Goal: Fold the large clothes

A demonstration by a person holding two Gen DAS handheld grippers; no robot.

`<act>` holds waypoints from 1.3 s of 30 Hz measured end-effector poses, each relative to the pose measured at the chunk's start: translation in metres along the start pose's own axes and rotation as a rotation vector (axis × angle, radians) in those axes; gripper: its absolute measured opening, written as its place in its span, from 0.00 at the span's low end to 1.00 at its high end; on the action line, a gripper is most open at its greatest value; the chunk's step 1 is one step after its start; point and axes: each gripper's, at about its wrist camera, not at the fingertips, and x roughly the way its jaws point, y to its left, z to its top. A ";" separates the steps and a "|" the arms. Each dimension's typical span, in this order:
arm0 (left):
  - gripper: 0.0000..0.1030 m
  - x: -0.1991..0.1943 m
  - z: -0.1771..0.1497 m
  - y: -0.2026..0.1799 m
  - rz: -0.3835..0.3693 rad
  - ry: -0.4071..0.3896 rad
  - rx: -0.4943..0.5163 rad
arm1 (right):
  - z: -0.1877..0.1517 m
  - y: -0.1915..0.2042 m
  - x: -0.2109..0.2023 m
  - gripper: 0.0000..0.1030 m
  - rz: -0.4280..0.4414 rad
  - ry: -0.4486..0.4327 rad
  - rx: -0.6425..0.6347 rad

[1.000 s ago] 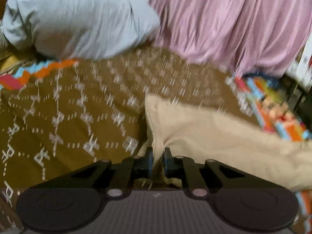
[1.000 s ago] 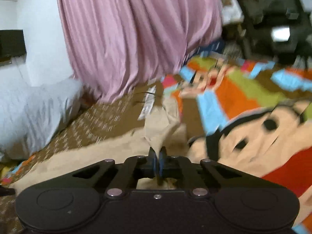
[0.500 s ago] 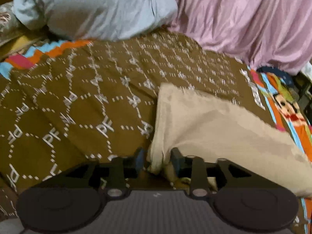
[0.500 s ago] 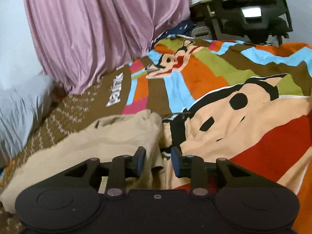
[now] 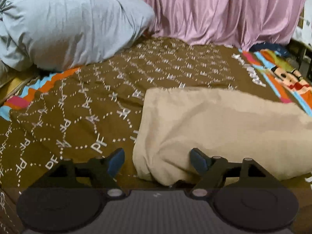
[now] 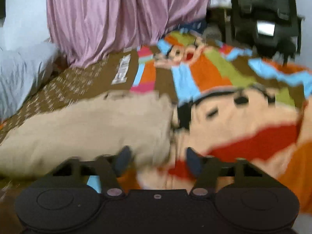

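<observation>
A beige garment (image 5: 224, 124) lies folded on the patterned bedspread (image 5: 78, 107). In the left wrist view its left end sits between my open fingers, and my left gripper (image 5: 158, 159) holds nothing. In the right wrist view the same beige garment (image 6: 87, 126) stretches to the left, and its right end lies between the open jaws of my right gripper (image 6: 157, 159). That view is blurred. Both grippers hover low over the garment's near edge.
A pale grey duvet (image 5: 68, 25) is heaped at the back left. A pink curtain (image 5: 224, 9) hangs behind the bed. The bedspread (image 6: 234, 117) has a bright cartoon print on the right. A black office chair (image 6: 263, 15) stands beyond the bed's right side.
Both grippers were shut on the beige garment and held it up. They lowered it onto the bed and opened, letting it go. The garment now lies flat.
</observation>
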 end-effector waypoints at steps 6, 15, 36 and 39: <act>0.80 0.008 -0.002 0.022 0.018 0.070 -0.103 | 0.000 0.008 0.008 0.44 -0.028 0.099 -0.073; 0.77 0.019 -0.001 0.029 0.033 0.132 -0.140 | 0.003 0.053 0.002 0.07 -0.168 -0.083 -0.713; 0.86 0.002 0.009 -0.048 -0.111 -0.084 0.117 | 0.022 0.061 0.011 0.40 -0.245 -0.060 -0.571; 0.91 0.012 0.007 -0.041 -0.083 -0.018 0.110 | 0.006 0.044 0.026 0.53 -0.282 0.041 -0.514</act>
